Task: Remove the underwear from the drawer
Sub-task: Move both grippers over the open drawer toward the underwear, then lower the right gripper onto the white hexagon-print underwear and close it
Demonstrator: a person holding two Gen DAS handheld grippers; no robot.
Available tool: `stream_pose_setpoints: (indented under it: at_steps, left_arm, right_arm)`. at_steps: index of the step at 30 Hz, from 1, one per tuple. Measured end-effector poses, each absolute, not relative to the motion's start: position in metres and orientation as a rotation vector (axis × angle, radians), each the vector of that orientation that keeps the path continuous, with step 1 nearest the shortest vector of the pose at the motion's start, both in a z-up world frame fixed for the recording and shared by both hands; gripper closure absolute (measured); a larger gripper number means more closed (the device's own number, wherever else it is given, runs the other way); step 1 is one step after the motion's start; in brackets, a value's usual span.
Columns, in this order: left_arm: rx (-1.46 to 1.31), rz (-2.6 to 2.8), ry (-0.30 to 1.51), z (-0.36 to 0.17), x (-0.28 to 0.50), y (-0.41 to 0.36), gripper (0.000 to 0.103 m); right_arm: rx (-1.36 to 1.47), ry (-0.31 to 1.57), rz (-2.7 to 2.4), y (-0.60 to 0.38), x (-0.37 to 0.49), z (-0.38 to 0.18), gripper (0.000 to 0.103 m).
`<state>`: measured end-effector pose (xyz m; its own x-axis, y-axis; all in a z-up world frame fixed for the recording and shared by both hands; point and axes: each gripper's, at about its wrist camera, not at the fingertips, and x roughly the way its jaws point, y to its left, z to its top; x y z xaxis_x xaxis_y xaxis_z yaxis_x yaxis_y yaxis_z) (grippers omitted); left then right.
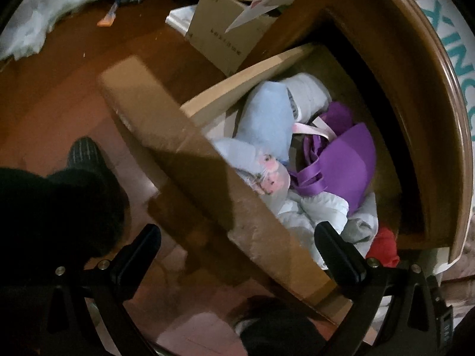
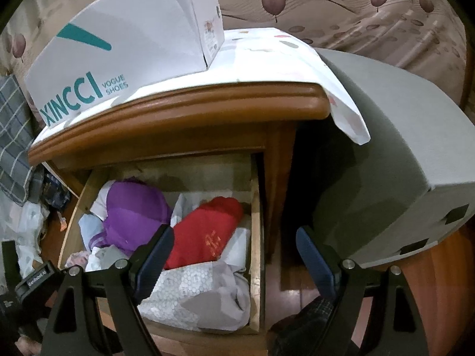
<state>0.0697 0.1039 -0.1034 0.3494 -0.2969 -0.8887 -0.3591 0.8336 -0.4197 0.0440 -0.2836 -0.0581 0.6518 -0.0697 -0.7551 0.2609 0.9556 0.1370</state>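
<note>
Drawer (image 2: 255, 237) open above, clothes-crowded

Open drawer (image 2: 255, 237) of a wooden nightstand (image 2: 178, 112).
Inside it lie a purple bra (image 2: 133, 210), a red garment (image 2: 204, 231) beside it, and pale clothes (image 1: 267, 118).

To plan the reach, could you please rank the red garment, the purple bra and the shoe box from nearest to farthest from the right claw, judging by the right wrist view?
1. Red garment, in the drawer just beyond the right claw, beside its left finger.
2. Purple bra, farther left in the drawer.
3. Shoe box, up on the nightstand top.
</note>
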Motion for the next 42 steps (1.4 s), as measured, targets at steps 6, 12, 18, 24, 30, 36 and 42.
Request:
stream_pose_setpoints:
  at_steps: [6,12,18,24,30,36,42]
  left_arm:
    - [-0.444,0.057,1.225,-0.088,0.078,0.093,0.000]
    - [-0.276,0.043,1.169,-0.063,0.068,0.086,0.002]
    - [-0.166,-0.026,1.073,-0.025,0.059,0.084,0.002]
    - [-0.026,-0.090,0.972,0.012,0.079,0.068,0.001]
    - [-0.084,-0.152,0.983,0.014,0.108,0.067,0.001]
    - [-0.100,-0.184,1.030,-0.005,0.118,0.064,0.001]
    - [-0.199,-0.225,1.082,-0.017,0.120,0.073,0.002]
  right_arm:
    - [0.250,0.884,-0.157,-0.282,0.049,-0.065,0.017]
    - [0.226,0.993,-0.037,-0.268,0.057,-0.079,0.017]
    - [0.180,1.093,0.038,-0.251,0.058,-0.086,0.017]
    - [0.199,1.218,0.090,-0.251,0.074,-0.095,0.017]
    - [0.167,1.376,0.127,-0.242,0.098,-0.108,0.017]
    - [0.127,1.455,0.124,-0.232,0.114,-0.119,0.017]
    - [0.079,1.532,0.148,-0.221,0.115,-0.135,0.016]
